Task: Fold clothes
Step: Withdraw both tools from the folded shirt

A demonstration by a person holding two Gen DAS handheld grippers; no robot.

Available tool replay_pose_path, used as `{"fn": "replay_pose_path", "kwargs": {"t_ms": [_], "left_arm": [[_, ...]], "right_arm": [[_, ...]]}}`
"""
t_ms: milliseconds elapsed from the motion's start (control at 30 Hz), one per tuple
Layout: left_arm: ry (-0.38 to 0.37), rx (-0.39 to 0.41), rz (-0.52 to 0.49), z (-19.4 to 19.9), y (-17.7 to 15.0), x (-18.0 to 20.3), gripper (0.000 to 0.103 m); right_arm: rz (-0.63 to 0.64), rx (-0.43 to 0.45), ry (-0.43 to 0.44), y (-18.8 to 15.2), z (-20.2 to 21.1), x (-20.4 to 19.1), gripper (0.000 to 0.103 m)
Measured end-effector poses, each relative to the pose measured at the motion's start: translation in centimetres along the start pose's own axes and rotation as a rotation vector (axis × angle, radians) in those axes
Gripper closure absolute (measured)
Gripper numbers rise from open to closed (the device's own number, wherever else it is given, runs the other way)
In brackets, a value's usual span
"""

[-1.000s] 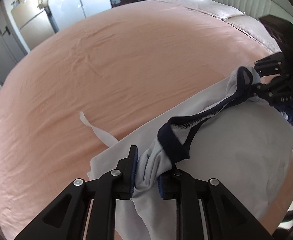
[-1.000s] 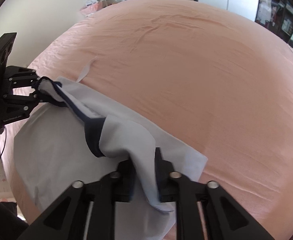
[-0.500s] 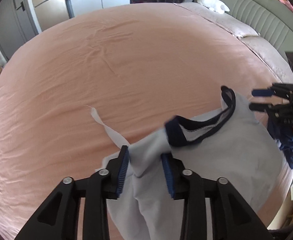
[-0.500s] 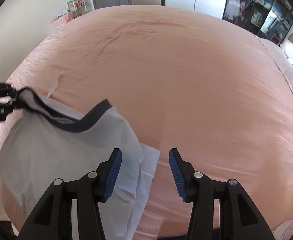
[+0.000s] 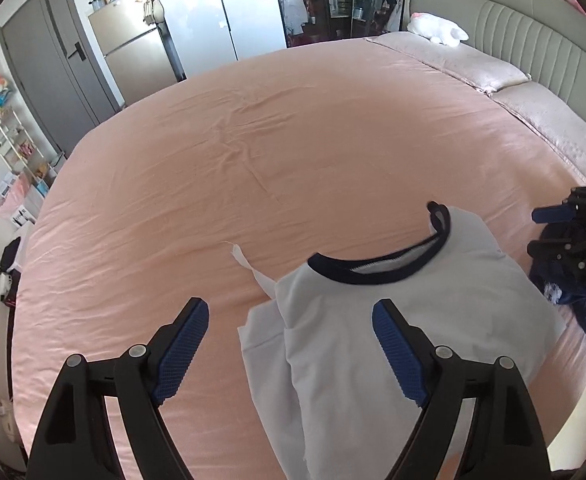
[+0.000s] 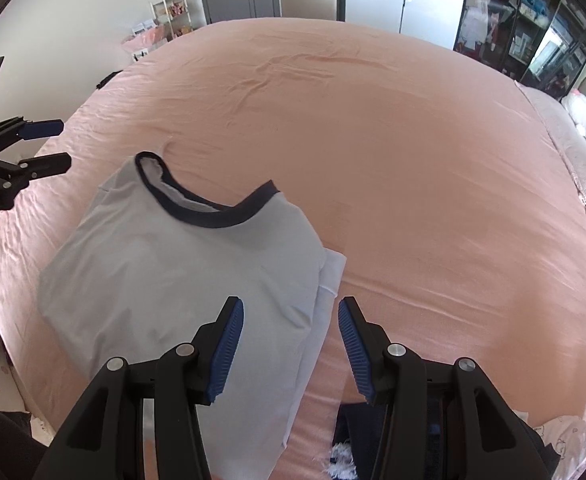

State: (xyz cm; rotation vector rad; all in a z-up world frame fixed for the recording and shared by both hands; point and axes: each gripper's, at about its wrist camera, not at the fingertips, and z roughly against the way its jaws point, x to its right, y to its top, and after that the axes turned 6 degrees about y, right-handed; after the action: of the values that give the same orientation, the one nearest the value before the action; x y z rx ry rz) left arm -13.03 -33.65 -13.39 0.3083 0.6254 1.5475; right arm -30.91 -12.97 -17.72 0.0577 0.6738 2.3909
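While both tongs gape wide, empty: left gripper above shirt's left edge, right gripper above its right edge. Folded grey shirt flat on pink sheet, near edge; navy collar points away, long axis front-to-back. Dark blue garment just right. Nothing between tongs and shirt.

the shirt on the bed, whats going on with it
A person is folding clothes with a handheld tool in each hand. The pale grey shirt with a dark navy collar lies folded on the pink bedsheet, held by neither tool. The left tool and right tool are both open above it. A dark blue garment sits beside the shirt.
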Motion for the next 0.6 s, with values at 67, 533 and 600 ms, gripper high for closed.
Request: {"fn": "replay_pose_path", "kwargs": {"t_ms": [67, 533, 600], "left_arm": [[0.009, 0.004, -0.011, 0.9, -0.4, 0.6, 0.019], [0.055, 0.035, -0.136, 5.8, -3.8, 8.0, 0.019], [0.044, 0.032, -0.124, 5.9, -4.3, 9.3, 0.019]], "right_arm": [[0.008, 0.004, 0.001, 0.0, 0.5, -0.9, 0.052], [0.038, 0.027, 0.038, -2.7, 5.1, -4.4, 0.047], [0.034, 0.027, 0.038, -3.3, 5.7, -4.4, 0.047]]}}
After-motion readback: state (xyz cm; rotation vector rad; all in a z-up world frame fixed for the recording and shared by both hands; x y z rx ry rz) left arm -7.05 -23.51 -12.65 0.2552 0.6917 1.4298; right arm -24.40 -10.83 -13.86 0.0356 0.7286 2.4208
